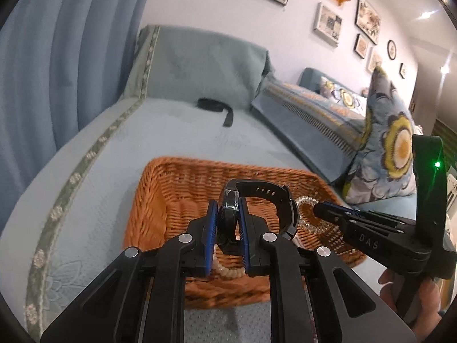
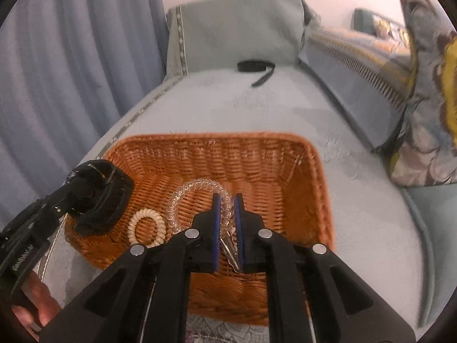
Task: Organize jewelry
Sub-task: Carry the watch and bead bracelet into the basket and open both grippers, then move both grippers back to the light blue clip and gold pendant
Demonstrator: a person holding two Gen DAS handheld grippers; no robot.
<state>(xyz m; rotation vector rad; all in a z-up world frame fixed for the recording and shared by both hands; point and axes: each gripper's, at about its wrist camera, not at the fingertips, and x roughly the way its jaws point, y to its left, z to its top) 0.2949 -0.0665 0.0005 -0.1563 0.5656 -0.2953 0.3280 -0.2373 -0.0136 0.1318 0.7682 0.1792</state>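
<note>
An orange wicker basket (image 1: 160, 197) (image 2: 257, 154) sits on the pale blue sofa cover. My left gripper (image 1: 228, 208) is shut on a black wristwatch (image 1: 265, 197) and holds it over the basket; the watch also shows at the left of the right wrist view (image 2: 100, 197). My right gripper (image 2: 227, 200) is shut on a clear spiral bracelet (image 2: 182, 194) above the basket; that bracelet shows in the left wrist view (image 1: 307, 214) at the right gripper's tip. A cream spiral bracelet (image 2: 147, 227) (image 1: 228, 271) lies in the basket.
A black band (image 1: 217, 107) (image 2: 255, 68) lies on the sofa seat near the backrest. A floral pillow (image 1: 391, 143) (image 2: 428, 100) leans at the right. Blue curtains (image 1: 57, 71) hang at the left. A small metal piece (image 2: 228, 248) shows between the right fingers.
</note>
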